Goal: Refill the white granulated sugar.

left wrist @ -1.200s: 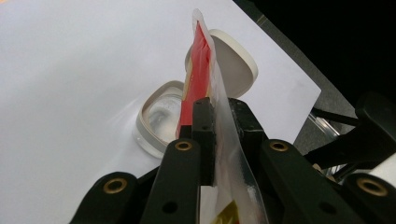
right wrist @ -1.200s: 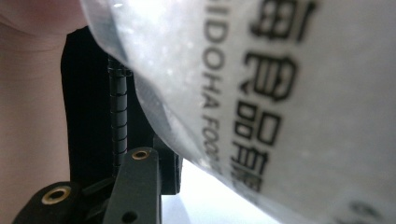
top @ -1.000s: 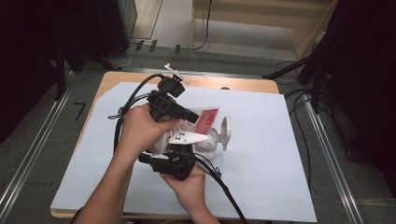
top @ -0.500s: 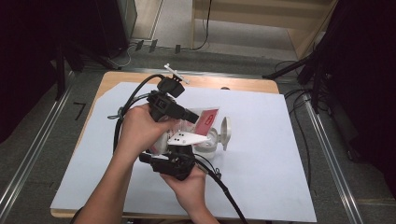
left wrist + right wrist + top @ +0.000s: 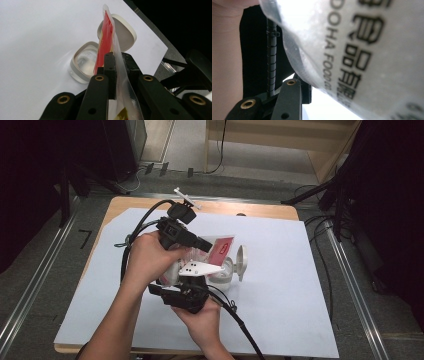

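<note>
Left gripper [image 5: 116, 62] is clamped on the packet [image 5: 106, 37], edge-on, right above the open jar [image 5: 83, 62] mid-table. Right gripper [image 5: 187, 295] sits just under it; can't tell if it's gripping.

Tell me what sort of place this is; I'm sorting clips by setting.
Probably a lab or recording workspace, not a kitchen: a wooden table covered with a white sheet, dark curtained surroundings, metal floor rails and loose cables on a grey floor.
</note>
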Available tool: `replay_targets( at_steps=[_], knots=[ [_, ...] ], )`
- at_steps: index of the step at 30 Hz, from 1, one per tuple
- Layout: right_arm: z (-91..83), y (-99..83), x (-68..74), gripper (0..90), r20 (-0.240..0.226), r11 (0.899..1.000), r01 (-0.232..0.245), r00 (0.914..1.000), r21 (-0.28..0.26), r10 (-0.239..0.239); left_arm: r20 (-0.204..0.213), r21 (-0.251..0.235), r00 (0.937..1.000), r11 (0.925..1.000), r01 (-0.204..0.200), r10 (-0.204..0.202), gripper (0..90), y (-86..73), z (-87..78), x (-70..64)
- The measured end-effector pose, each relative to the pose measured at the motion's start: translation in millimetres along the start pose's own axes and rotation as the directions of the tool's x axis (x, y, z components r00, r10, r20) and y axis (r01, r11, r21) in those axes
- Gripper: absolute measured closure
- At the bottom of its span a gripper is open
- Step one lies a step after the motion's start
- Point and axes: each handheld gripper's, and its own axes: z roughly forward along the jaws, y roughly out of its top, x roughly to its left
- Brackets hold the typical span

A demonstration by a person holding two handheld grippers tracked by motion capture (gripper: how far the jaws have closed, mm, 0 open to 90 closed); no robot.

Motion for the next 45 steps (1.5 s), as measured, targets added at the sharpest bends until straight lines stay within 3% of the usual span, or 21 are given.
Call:
replay_targets(
  at_steps=[7, 13, 40, 45],
  knots=[
    [0.2, 0.1, 0.3, 64.3, 0.015, 1.0, 0.011, 0.9998, 0.011, -0.012, 0.037, -0.008, 0.9988, 0.9994, 0.033, -0.032, 83.3, -1.4, 0.2, 8.6],
    [0.2, 0.4, 0.2, 64.2, 0.022, 1.0, 0.013, 0.9997, 0.014, -0.013, 0.044, -0.009, 0.9986, 0.9995, 0.031, -0.03, 83.1, -1.1, 0.5, 11.4],
    [0.1, 4.3, -0.8, 63.9, 0.029, 1.0, 0.023, 0.9993, 0.021, -0.023, 0.047, -0.029, 0.9963, 0.9969, 0.073, -0.072, 82.8, 0.5, -1.1, 19.5],
    [3.6, 10.6, -2.9, 63.8, 0.02, 1.0, 0.016, 0.9997, 0.018, -0.016, 0.025, -0.017, 0.9976, 0.9978, 0.064, -0.064, 82.8, 7.0, -3.8, 21.6]
  ],
)
